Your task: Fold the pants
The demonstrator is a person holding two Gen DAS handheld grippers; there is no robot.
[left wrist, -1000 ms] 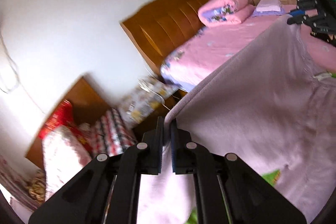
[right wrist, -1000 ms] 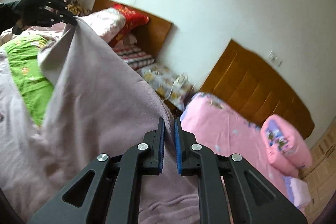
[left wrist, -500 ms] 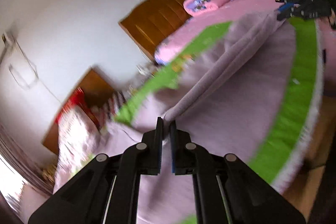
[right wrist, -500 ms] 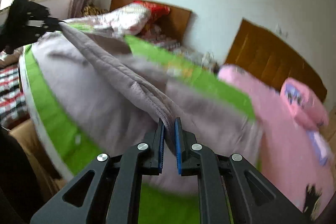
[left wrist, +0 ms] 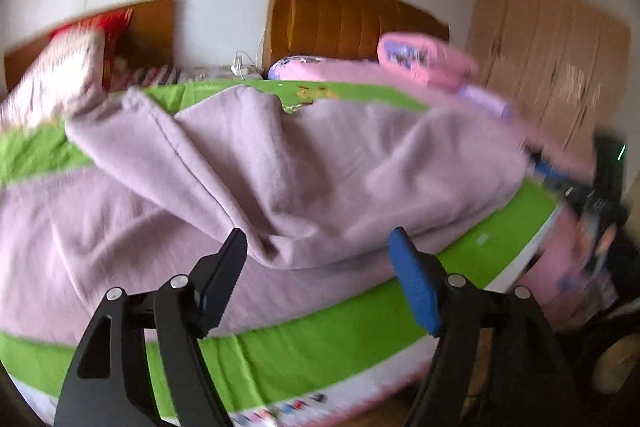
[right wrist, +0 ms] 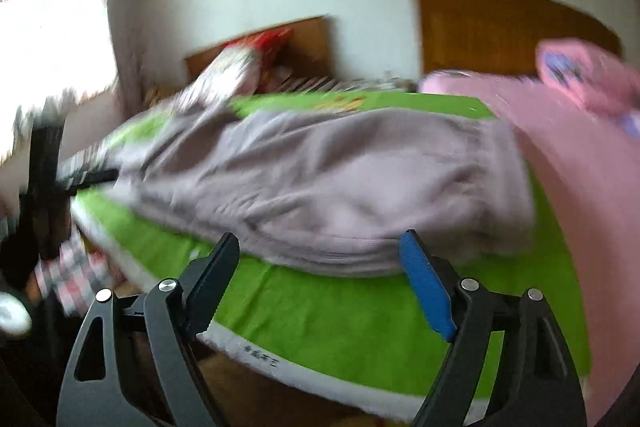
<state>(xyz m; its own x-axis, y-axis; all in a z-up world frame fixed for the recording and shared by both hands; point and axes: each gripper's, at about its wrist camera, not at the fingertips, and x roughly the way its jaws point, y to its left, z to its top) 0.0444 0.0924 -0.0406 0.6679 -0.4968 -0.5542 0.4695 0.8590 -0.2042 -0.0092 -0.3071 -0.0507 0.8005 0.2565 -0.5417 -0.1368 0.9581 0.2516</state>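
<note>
The bed [left wrist: 280, 355] fills the space ahead of both grippers, and its near edge runs just below the fingertips. The pants [left wrist: 280, 179] lie on it in a loose first fold, rumpled; judged, smoothing and further folds remain. The left gripper [left wrist: 318, 269] and right gripper [right wrist: 320, 267] have just been opening: jaws apart, fold edge just ahead, nothing clamped. Bare green cover leaves clearance at the near side.

Home bedroom: beds with wooden headboards [left wrist: 352, 23], pink bedding [left wrist: 424, 57], wardrobe [left wrist: 548, 67] (blurred).
</note>
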